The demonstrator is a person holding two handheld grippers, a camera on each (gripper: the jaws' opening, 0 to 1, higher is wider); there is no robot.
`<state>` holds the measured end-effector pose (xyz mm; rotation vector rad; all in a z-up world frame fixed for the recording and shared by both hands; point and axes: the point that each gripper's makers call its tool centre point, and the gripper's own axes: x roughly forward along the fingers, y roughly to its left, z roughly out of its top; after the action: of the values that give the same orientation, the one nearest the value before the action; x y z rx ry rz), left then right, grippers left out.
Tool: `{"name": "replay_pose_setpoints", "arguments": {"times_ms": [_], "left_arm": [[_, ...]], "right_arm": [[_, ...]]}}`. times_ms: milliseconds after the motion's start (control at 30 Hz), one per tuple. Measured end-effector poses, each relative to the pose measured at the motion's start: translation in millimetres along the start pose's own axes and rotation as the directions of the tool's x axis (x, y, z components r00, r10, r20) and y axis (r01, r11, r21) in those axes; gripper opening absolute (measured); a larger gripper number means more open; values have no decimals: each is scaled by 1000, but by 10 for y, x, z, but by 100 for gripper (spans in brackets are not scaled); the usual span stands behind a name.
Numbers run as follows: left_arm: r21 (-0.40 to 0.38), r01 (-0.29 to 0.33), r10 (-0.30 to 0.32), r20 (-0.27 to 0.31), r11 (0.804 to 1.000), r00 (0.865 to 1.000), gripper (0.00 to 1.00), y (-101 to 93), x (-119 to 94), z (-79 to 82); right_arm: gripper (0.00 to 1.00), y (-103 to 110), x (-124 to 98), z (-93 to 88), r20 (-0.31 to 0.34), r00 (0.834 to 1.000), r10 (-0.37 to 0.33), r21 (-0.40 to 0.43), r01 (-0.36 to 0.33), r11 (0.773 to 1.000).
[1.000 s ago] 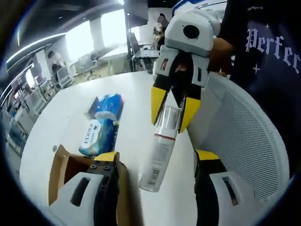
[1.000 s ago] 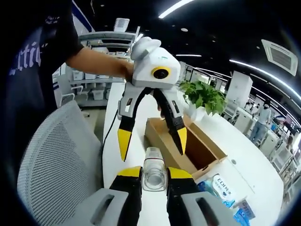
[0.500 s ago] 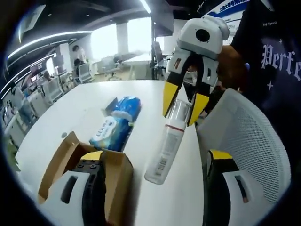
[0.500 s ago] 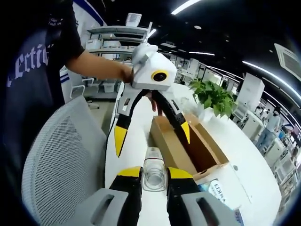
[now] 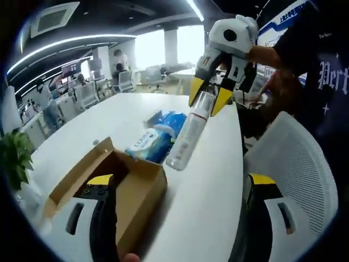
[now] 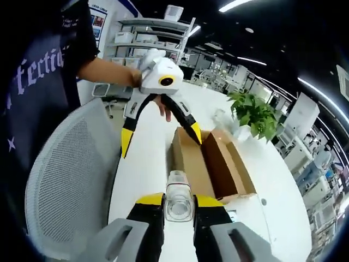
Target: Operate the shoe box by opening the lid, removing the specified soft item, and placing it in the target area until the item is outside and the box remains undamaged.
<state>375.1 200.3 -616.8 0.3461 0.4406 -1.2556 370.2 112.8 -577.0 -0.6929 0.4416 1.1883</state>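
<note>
The right gripper (image 5: pixel 206 98) clamps the cap end of a clear plastic bottle with a white label (image 5: pixel 186 134), lifting it clear above the white tabletop (image 5: pixel 207 185). The brown cardboard shoe box (image 6: pixel 210 164) sits open near the edge. The left gripper (image 6: pixel 158 128), jaws wide, has backed away since a second ago.
</note>
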Motion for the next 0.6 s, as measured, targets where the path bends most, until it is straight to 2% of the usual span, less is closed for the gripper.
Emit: {"name": "replay_pose_setpoints", "arguments": {"times_ms": [233, 600], "left_arm": [[-29, -46, 46, 1, 999, 999, 99, 12, -69, -97], [-40, -109, 111, 31, 993, 993, 99, 76, -215, -85]], "right_arm": [[14, -239, -132, -48, -44, 999, 16, -31, -18, 999], [15, -626, -259, -119, -140, 990, 33, -108, -48, 993]]}}
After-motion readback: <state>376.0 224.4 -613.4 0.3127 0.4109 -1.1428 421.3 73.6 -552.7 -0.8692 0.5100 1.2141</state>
